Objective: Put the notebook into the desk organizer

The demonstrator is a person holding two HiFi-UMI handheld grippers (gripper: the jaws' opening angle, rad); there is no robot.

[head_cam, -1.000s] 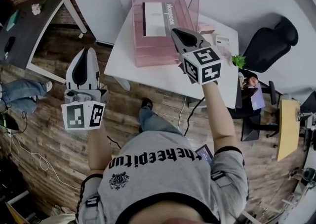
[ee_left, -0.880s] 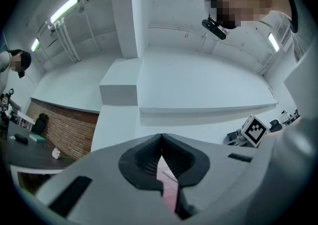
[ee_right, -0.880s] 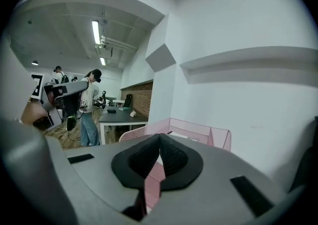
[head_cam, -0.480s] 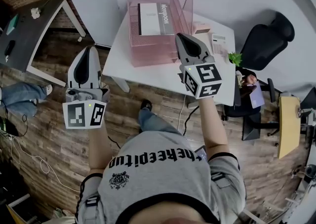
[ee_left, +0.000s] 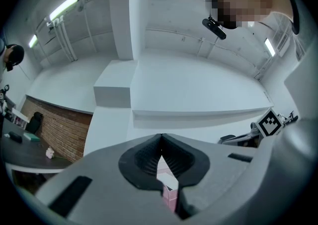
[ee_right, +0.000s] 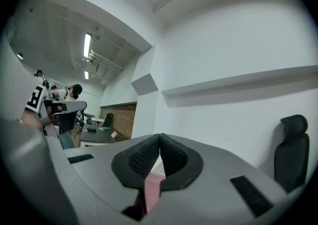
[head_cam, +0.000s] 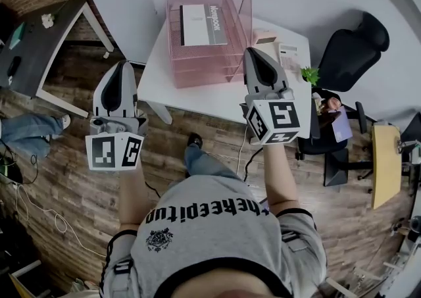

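Note:
The white notebook (head_cam: 200,25) lies flat in the top tray of the pink wire desk organizer (head_cam: 197,70), which stands on the white desk (head_cam: 191,96). My right gripper (head_cam: 255,54) hangs over the desk's right part, just right of the organizer, shut with nothing in it. My left gripper (head_cam: 120,68) is held over the wooden floor, left of the desk, also shut and empty. In the right gripper view the tips (ee_right: 160,135) meet, with a strip of the pink organizer (ee_right: 151,189) below them. The left gripper view shows its tips (ee_left: 161,136) together, tilted up at the wall.
Small boxes and cards (head_cam: 279,52) and a green plant (head_cam: 309,76) sit at the desk's right end. A black office chair (head_cam: 355,50) stands to the right, a dark table (head_cam: 36,37) at far left. A seated person's legs (head_cam: 23,125) are at the left edge.
My right gripper has drawn back from the organizer toward the right and nearer to me. The left gripper has barely moved. The notebook stays in the tray.

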